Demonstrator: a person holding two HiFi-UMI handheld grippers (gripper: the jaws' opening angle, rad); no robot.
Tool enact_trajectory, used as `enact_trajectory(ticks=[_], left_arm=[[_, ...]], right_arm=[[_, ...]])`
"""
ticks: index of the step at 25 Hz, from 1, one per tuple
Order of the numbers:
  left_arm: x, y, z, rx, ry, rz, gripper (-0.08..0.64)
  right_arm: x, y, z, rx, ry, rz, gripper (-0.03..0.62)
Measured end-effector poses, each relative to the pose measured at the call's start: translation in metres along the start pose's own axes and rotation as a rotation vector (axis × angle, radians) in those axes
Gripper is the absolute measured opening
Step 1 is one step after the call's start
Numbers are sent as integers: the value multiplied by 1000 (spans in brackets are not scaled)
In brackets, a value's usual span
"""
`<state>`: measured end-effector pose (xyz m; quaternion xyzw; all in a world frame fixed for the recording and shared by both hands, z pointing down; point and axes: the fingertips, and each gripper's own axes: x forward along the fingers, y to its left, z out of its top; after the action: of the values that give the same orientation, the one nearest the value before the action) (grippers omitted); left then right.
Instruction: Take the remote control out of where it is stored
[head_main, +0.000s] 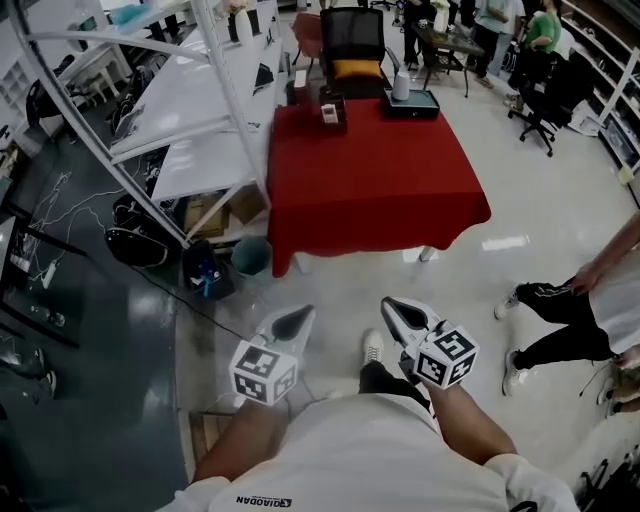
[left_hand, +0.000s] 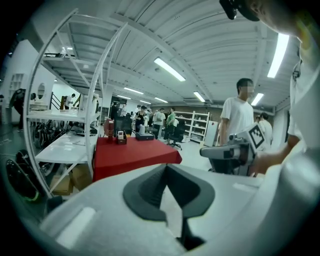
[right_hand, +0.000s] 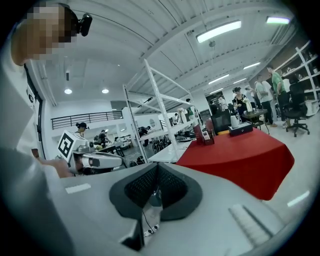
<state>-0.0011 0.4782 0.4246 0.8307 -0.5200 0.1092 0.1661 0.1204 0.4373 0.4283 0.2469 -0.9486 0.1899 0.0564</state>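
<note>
Two-handed, stands well short of the red table (head_main: 380, 190), left gripper (head_main: 303, 313) and right gripper (head_main: 392, 305) both pressed shut on nothing, facing the brown holder (head_main: 333, 110) at its far edge, dead ahead and no nearer either one, presumed home of a remote too small to make out.

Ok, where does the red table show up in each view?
Head view: red table upper centre.
Left gripper view: left of centre, mid-height.
Right gripper view: right side, mid-height.
Shared landmark: the white rack beside it.
</note>
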Motion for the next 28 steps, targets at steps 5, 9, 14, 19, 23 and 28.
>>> enact_trajectory(ticks=[5,9,14,19,23,28], left_arm=[[43,21,23,-15,-9,-5,2],[77,35,49,-48,-29,-3,3],[114,54,80,-33,-39,44,2],[153,65,91,-46,-36,86,2],[188,62,101,-52,-39,86,2],[216,60,107,-29,-12,96,2]], right_arm=[[25,-43,22,-21,-16,-10,6],[47,-74,38,-36,0,8,6],[72,-116,72,-51,3,44,6],[84,-156,98,-67,-20,71,6],[85,-192,102,-58,-13,74,6],[84,-222,105,-42,-2,73,6]])
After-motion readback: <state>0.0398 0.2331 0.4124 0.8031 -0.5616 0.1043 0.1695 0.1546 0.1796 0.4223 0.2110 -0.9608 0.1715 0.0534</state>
